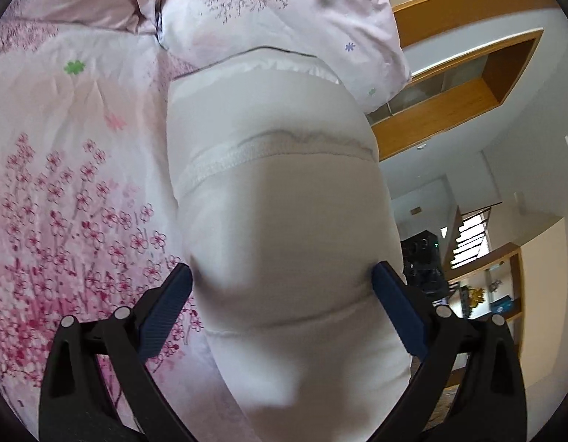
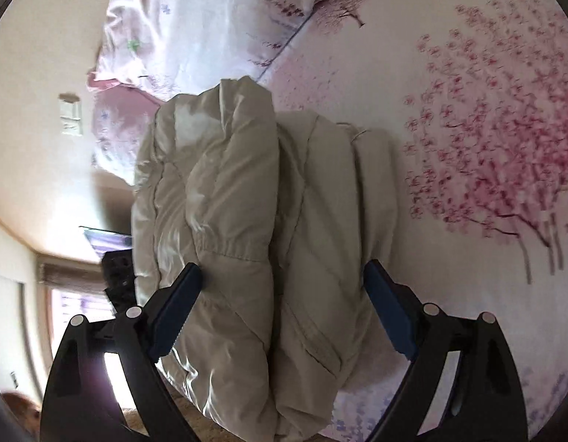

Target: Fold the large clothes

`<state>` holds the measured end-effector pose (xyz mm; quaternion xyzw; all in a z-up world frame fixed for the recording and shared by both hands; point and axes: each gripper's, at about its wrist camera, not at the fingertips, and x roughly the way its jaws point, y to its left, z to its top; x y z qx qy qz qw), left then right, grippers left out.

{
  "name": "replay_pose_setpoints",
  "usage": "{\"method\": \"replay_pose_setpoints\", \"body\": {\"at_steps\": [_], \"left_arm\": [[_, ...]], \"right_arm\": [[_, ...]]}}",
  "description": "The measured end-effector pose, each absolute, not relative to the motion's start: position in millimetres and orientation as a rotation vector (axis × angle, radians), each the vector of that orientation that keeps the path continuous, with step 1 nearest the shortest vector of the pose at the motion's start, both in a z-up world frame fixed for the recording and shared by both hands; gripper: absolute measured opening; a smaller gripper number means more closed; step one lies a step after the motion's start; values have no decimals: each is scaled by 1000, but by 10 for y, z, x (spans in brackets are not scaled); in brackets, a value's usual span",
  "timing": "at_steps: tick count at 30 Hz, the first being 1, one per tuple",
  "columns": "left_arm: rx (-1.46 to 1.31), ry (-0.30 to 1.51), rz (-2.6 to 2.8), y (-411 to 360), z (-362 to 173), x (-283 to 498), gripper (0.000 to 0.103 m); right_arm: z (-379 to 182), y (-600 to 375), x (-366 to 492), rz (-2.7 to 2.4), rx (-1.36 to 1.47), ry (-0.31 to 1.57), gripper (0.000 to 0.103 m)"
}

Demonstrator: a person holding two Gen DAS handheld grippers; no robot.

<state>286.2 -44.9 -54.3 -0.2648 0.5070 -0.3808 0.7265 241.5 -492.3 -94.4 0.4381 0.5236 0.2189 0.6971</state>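
The cream padded jacket (image 2: 254,228) lay bundled on the bed (image 2: 449,73), folded over on itself into a thick, puffy stack near the mattress edge. In the right wrist view its shell looked smooth and slightly shiny, quilted in soft ridges, with a gathered elastic cuff showing near the front of the heap. That bulk explained the wide stance: the right gripper (image 2: 284,316) had its blue ribbed fingers (image 2: 389,316) spread about as far as they go, one on each side of the bundle. The left one looked to touch the fabric at the cuff and the right one stood clear, so nothing was clamped. My read was that it was framing the stack to press or square it.

Over in the left wrist view, the left gripper (image 1: 282,313) sat the same way, fingers (image 1: 166,316) wide apart, with the garment's pale, matte lining side filling the gap between them. A ribbed knit hem band crossed the cloth farther out. The tips seemed to brush the fabric on both sides, but I saw no pinch or bunching, so I judged it a straddle rather than a hold.

Beyond the jacket, a plump pillow (image 1: 284,7) rested at the far end of the bed, its cotton cover printed like the sheet with pink blossom branches. The fold looked nearly finished.
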Motion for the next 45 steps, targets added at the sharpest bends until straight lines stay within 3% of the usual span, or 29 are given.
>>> {"method": "replay_pose_setpoints", "body": {"at_steps": [9, 14, 16, 19, 22, 34, 45], "left_arm": [[-637, 1152, -877, -577, -648, 2975, 101], [-658, 1136, -875, -671, -662, 3022, 101], [-655, 1102, -867, -676, -644, 2975, 95], [-650, 1085, -872, -646, -611, 2954, 79], [-623, 1066, -888, -620, -545, 2922, 71], [-628, 920, -871, -117, -163, 2905, 63], [-667, 845, -694, 911, -41, 2967, 62]], "right_arm": [[-1193, -4715, 2508, 609, 1026, 1213, 102], [-1190, -4498, 2624, 681, 1013, 1223, 102], [-1167, -4452, 2589, 695, 999, 1203, 91], [-1058, -4470, 2503, 719, 1017, 1143, 59], [-964, -4449, 2394, 732, 1028, 1090, 47], [-712, -4103, 2468, 880, 1061, 942, 37], [-439, -3203, 3077, 976, 916, 1037, 37]]}}
